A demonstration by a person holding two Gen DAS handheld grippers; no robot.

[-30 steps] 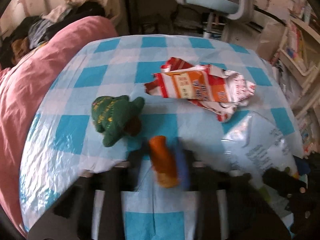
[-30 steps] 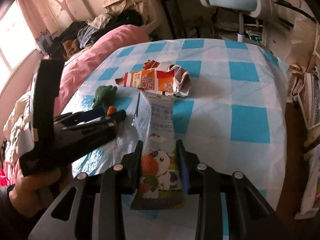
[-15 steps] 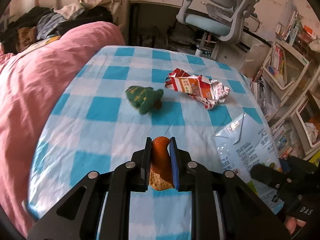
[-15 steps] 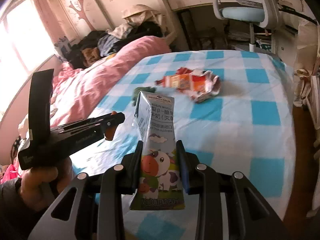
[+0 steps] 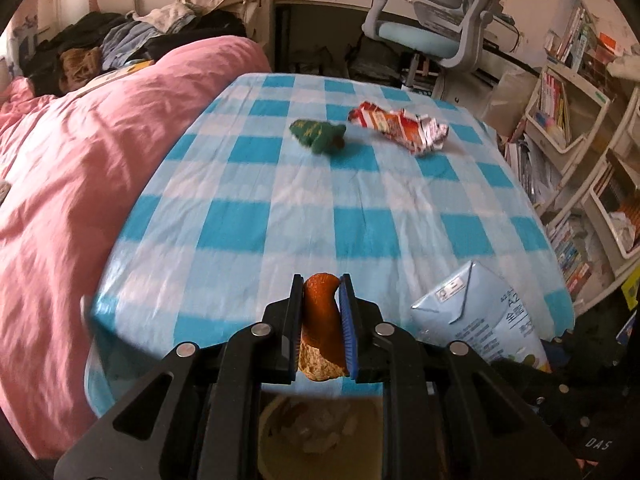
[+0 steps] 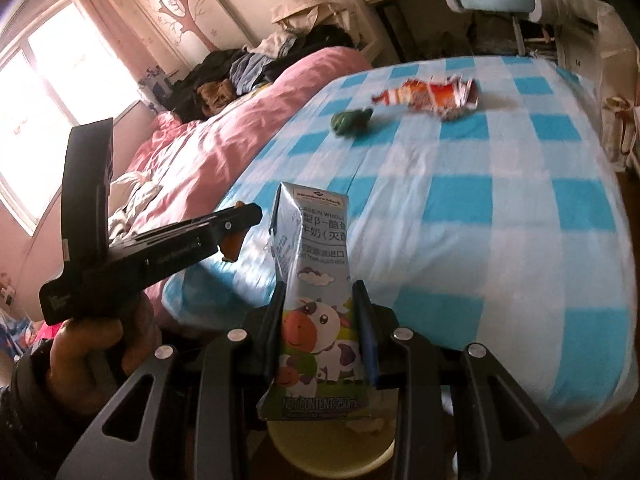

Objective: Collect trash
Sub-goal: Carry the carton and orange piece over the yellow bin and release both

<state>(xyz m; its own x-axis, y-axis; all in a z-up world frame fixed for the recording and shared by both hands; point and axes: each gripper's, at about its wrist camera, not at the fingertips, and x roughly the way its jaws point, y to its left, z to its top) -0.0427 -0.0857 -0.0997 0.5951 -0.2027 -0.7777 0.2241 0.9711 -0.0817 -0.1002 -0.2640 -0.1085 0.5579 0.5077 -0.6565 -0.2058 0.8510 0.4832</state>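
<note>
An orange peel [image 5: 322, 316] is pinched by the left gripper [image 5: 323, 316], a milk carton [image 6: 320, 312] clamped by the right gripper [image 6: 320, 320], both poised over the bin [image 6: 332, 446] (presumably for dropping).

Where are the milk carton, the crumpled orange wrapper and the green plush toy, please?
milk carton [image 6: 320, 320], right wrist view, cow picture.
crumpled orange wrapper [image 5: 400, 126], left wrist view, middle.
green plush toy [image 5: 316, 134], left wrist view, body.

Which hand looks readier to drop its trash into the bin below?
Probably the right. The milk carton in the right hand-held gripper hangs directly over the bin; the left's orange peel sits nearer the bin's far rim.
</note>
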